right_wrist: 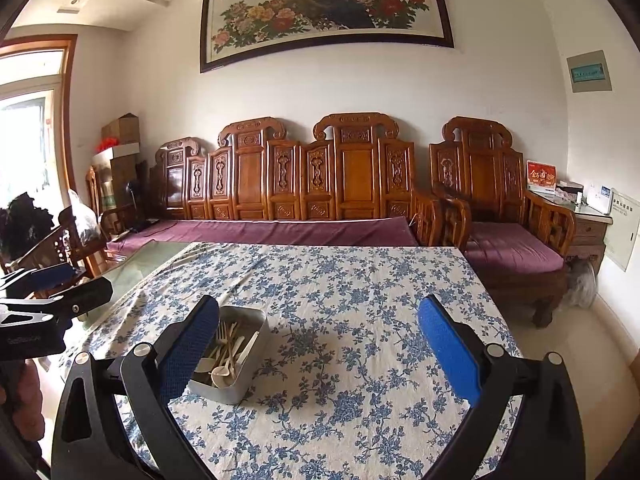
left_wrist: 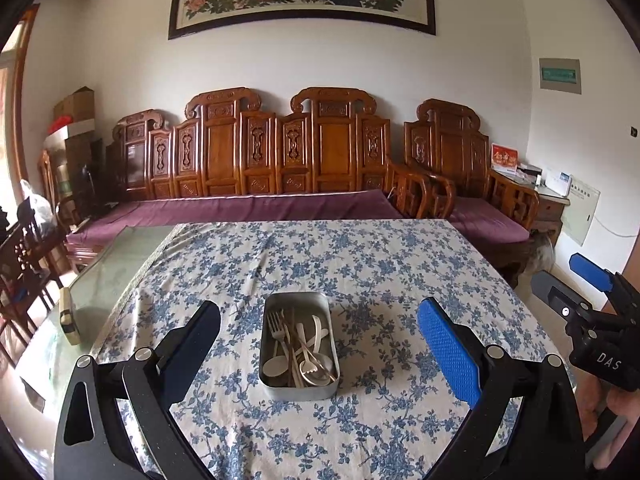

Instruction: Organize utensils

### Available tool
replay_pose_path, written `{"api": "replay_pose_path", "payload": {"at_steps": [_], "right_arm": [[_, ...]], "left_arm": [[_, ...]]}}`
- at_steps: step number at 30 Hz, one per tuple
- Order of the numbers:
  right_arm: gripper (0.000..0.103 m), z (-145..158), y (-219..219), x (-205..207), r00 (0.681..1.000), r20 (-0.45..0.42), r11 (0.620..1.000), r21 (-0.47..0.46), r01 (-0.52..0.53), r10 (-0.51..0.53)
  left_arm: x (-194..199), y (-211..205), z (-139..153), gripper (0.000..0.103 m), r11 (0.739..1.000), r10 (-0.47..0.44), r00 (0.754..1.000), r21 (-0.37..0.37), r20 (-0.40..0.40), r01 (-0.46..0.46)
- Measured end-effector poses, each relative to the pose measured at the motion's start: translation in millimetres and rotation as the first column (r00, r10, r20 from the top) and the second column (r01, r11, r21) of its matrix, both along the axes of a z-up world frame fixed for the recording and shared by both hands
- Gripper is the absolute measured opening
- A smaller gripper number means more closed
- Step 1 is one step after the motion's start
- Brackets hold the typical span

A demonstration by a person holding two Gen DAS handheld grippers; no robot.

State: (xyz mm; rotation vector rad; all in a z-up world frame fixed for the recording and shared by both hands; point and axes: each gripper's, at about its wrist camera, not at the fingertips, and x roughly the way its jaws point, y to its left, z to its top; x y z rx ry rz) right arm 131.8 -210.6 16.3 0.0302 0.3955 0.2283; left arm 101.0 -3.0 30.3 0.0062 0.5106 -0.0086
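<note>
A rectangular metal tin (left_wrist: 298, 390) sits on the blue floral tablecloth (left_wrist: 360, 264). It holds several utensils (left_wrist: 300, 344): a metal fork, white spoons, chopsticks. My left gripper (left_wrist: 318, 316) is open and empty, with the tin between and just beyond its fingers. My right gripper (right_wrist: 318, 316) is open and empty, to the right of the tin (right_wrist: 236, 388), whose left side is hidden behind its left finger (right_wrist: 188, 348). The right gripper also shows at the far right of the left wrist view (left_wrist: 572, 280), and the left gripper at the left of the right wrist view (right_wrist: 52, 288).
A small cream and black object (left_wrist: 68, 316) lies on the bare glass tabletop (left_wrist: 120, 264) left of the cloth. A carved wooden sofa (left_wrist: 260, 152) with purple cushions stands behind the table, an armchair (left_wrist: 472, 168) to its right. Wooden chairs (left_wrist: 24, 256) stand at the left.
</note>
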Motion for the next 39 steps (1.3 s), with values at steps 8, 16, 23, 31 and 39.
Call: {"api": "replay_pose_path", "payload": {"at_steps": [8,16,23,31,39], "right_arm": [[0.1,-0.6,0.5,-0.7,1.0,0.001,1.0,-0.002,0.0,0.0],[0.1,-2.2,2.0,-0.4,1.0,-0.001,1.0,-0.004,0.0,0.0],[0.1,-4.0,3.4,-1.0,1.0,-0.002,1.0,-0.004,-0.003,0.003],[0.1,-3.8,3.6,1.1,1.0,-0.001,1.0,-0.007,-0.003,0.003],[0.1,-3.7,3.9,1.9,1.0,0.001,1.0,-0.005,-0.005,0.005]], "left_arm": [[0.9,0.3,-1.1,0.095,1.0,0.0,1.0,-0.001,0.0,0.0],[-0.4,0.3,-0.8,0.095,1.0,0.002,1.0,-0.004,0.001,-0.002],[-2.7,0.5,1.1,0.095,1.0,-0.001,1.0,-0.007,0.006,0.001],[-6.9,-0.5,3.2,0.095,1.0,-0.006,1.0,-0.011,0.016,0.006],[-8.7,-1.1,5.1,0.095,1.0,-0.01,1.0,-0.013,0.022,0.01]]}}
